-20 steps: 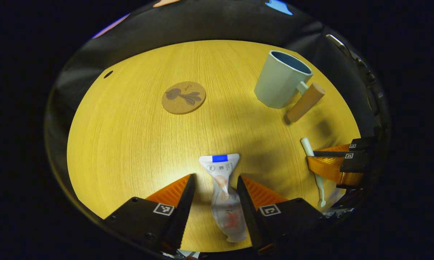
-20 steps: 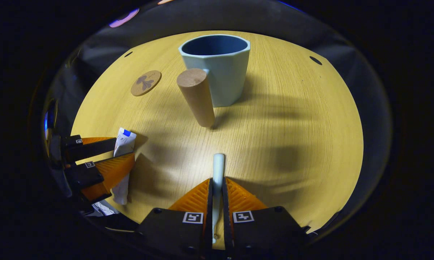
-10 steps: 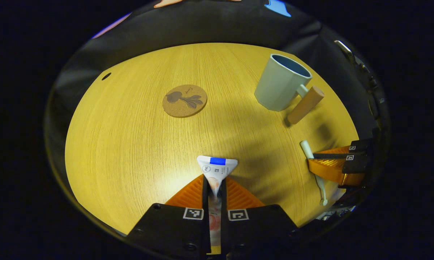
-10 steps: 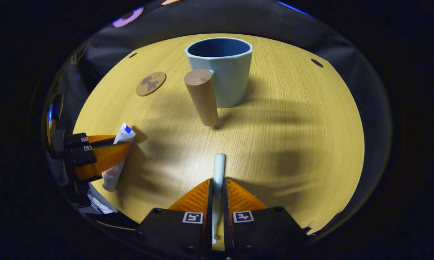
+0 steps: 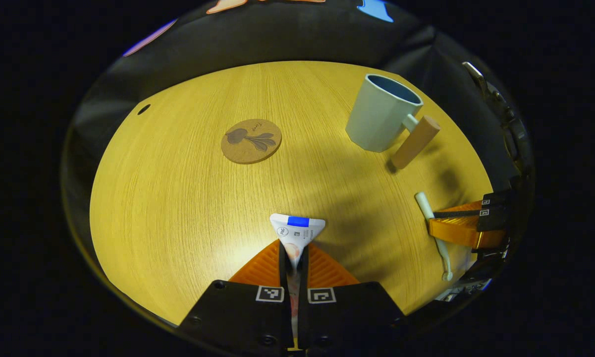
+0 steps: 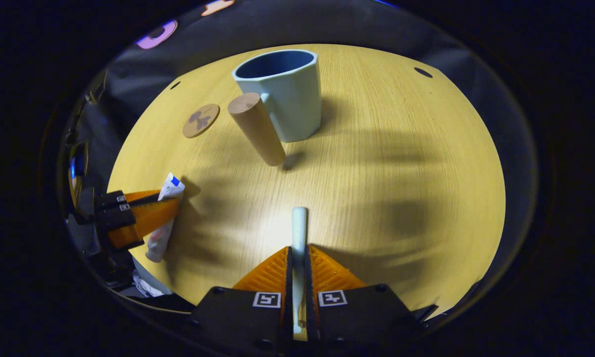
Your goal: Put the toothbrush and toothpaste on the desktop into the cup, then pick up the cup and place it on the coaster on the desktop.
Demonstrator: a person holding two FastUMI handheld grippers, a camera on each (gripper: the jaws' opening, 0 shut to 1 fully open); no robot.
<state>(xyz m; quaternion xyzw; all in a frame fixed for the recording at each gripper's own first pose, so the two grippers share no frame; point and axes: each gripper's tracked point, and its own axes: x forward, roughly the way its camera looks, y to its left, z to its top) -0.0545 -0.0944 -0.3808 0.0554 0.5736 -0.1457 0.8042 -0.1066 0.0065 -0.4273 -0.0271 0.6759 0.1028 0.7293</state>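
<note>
Left gripper view is showing the cup (image 5: 381,113) standing upright on the far right of the table (image 5: 178,198), its mouth facing up and nothing visible inside. Its wooden handle (image 5: 416,142) is sticking out to the right, toward the right gripper (image 5: 438,223). The coaster (image 5: 251,141) is lying flat well to the left of the cup, bare, with a dark leaf drawing on top. Nothing is standing between the coaster and the cup.

The left gripper (image 5: 293,258) is pinching the toothpaste (image 5: 296,230) with both fingers pressed against the tube. The flat crimped end, white with a blue patch, is fanning out ahead of the fingertips; the rest of the tube is running back between the fingers. At the right edge, the right gripper is clamping the toothbrush (image 5: 433,228), a slim pale stick whose two ends are projecting past the fingers.

Right gripper view is showing the right gripper (image 6: 298,255) closed on the toothbrush (image 6: 298,228), whose rounded end is pointing forward toward the cup (image 6: 285,94). The handle (image 6: 256,129) is leaning toward the camera, between toothbrush and cup. The coaster (image 6: 201,120) is lying to the left of the cup, apart from it. At the left, the left gripper (image 6: 171,210) is holding the toothpaste (image 6: 164,218) with its capped end hanging below the fingers.
</note>
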